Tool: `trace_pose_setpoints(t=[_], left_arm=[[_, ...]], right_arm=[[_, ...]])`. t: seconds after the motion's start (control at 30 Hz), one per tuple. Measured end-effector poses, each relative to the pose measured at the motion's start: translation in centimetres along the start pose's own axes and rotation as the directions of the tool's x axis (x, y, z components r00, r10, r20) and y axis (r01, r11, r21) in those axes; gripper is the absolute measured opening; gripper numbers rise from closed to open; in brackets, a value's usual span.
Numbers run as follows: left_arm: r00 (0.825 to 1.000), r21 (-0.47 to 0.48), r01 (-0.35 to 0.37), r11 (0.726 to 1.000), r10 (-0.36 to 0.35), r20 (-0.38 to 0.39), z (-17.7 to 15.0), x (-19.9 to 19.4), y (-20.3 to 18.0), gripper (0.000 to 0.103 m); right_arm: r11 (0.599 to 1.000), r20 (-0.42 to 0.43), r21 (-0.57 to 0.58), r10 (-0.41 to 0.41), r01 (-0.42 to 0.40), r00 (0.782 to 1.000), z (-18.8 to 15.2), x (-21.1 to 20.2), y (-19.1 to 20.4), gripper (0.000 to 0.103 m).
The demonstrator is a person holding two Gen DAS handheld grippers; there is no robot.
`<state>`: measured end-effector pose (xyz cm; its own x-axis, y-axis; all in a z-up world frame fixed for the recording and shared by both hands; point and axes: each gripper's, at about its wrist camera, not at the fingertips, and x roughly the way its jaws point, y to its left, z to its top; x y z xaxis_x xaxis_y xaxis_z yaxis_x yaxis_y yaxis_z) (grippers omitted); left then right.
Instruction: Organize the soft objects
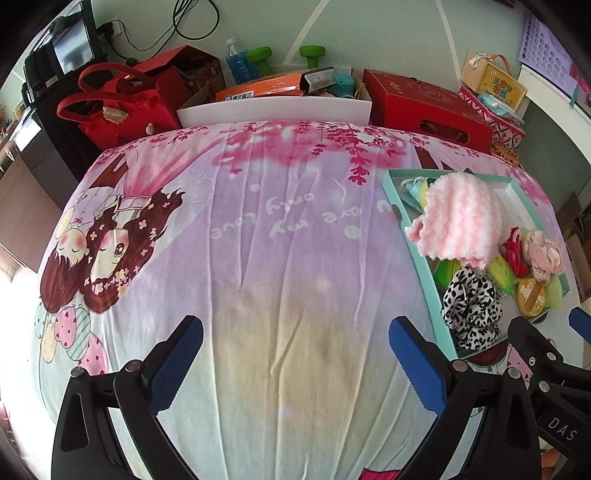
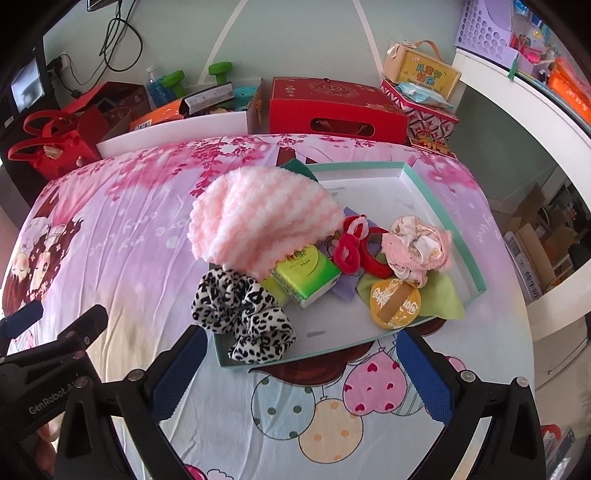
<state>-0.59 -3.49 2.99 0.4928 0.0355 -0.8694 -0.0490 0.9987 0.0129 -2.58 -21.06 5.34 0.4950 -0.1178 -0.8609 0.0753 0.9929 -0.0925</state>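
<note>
Bedsheet [image 2: 129, 240] holds one tray [image 2: 436, 199], two scrunchies [image 2: 245, 314].

A home bedroom: a bed under a pink cartoon-print cotton sheet [image 1: 258, 236], with red cardboard gift boxes [image 2: 332, 107], green dumbbells [image 1: 312, 55] and a lilac perforated plastic basket [image 2: 484, 29] along the far wall.

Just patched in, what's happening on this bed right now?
A person holds two tongs over a cartoon-print bedsheet. Both the left tongs and right tongs are open and empty. A shallow teal tray holds the soft things: a pink-and-white fluffy cloth, a leopard-print scrunchie hanging over the near rim, a green tissue pack, red hair ties. The right tongs hover just in front of the tray.
</note>
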Motion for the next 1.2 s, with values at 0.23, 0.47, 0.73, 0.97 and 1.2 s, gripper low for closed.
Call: trace_pose_setpoints(t=[0.23, 0.47, 0.73, 0.97, 1.2], left_arm=[[1.000, 0.000, -0.005, 1.000, 0.005, -0.001, -0.4, -0.6, 0.6, 0.101], [1.000, -0.007, -0.005, 1.000, 0.005, -0.006, -0.8, -0.9, 1.3, 0.101], [1.000, -0.005, -0.009, 1.000, 0.009, -0.017, -1.1, -0.7, 1.6, 0.101], [1.000, -0.006, -0.014, 1.000, 0.014, -0.017, -0.9, -0.8, 1.8, 0.101], [1.000, -0.011, -0.001, 1.000, 0.001, -0.020, -0.7, -0.6, 2.0, 0.101]], right_arm=[[1.000, -0.007, -0.011, -0.010, 0.010, 1.000, -0.7, -0.5, 0.2, 0.103], [1.000, -0.011, -0.017, -0.012, 0.011, 1.000, -1.0, -0.8, 0.5, 0.103], [1.000, -0.007, -0.023, -0.009, 0.009, 1.000, -0.9, -1.1, 0.7, 0.103], [1.000, -0.007, -0.025, -0.004, 0.004, 1.000, -0.6, -1.0, 0.9, 0.103], [1.000, -0.016, -0.027, -0.012, 0.012, 1.000, -0.5, -0.5, 1.0, 0.103]])
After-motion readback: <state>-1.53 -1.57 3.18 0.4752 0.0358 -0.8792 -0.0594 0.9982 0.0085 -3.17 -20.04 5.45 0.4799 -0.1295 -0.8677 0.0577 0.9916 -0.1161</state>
